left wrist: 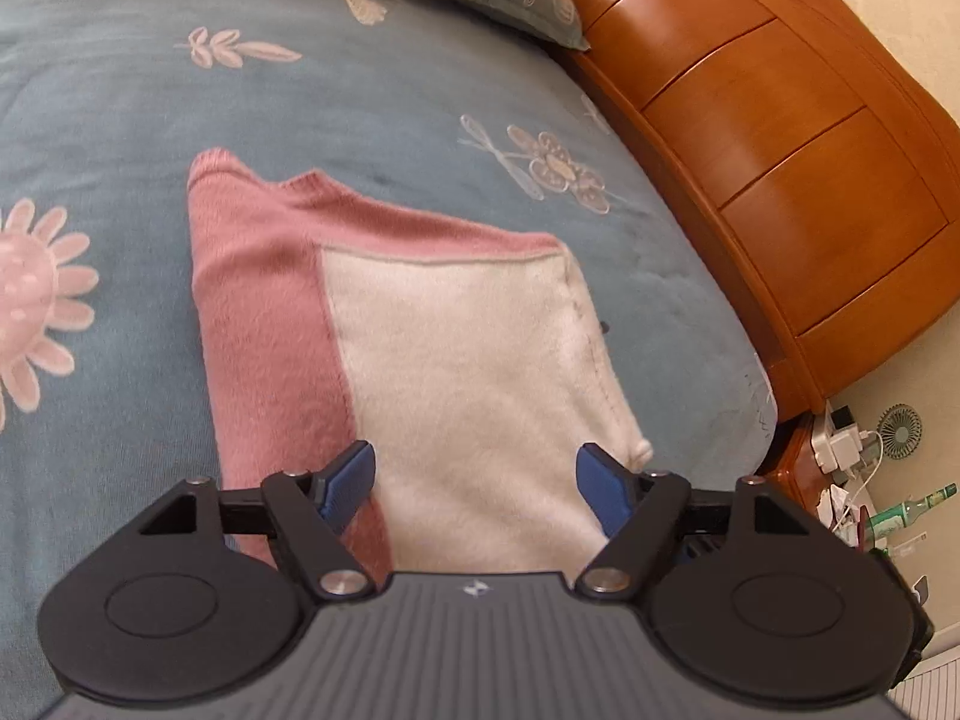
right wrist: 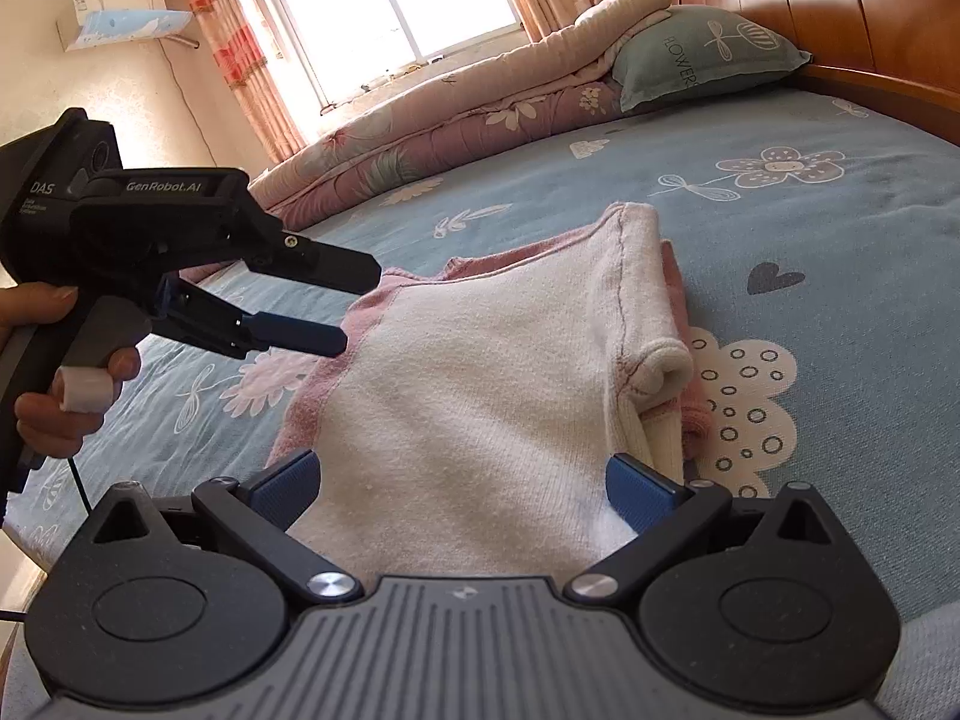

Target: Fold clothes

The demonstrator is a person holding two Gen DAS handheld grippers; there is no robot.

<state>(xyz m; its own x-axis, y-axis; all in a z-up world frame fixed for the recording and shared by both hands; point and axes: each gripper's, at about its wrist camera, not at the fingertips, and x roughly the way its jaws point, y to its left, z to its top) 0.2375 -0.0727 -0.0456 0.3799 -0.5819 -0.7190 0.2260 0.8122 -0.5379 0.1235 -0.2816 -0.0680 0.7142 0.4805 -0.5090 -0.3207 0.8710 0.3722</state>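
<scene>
A pink and white knitted garment (left wrist: 468, 348) lies folded into a compact rectangle on the blue flowered bedsheet (left wrist: 120, 120). In the left wrist view my left gripper (left wrist: 477, 483) hovers over the garment's near edge, its blue pads wide apart and gripping nothing. The right wrist view shows the same garment (right wrist: 480, 360) with a rolled white sleeve edge on its right side. My right gripper (right wrist: 467, 492) stands open just above the near end of the cloth. The left gripper (right wrist: 354, 306), held by a hand (right wrist: 42, 408), also appears there, open above the garment's far left corner.
A wooden headboard (left wrist: 780, 150) runs along the right of the bed. A grey-green pillow (right wrist: 702, 54) and a rolled quilt (right wrist: 450, 114) lie at the head end. A bedside stand with a green bottle (left wrist: 906, 510) and chargers sits beyond the bed corner.
</scene>
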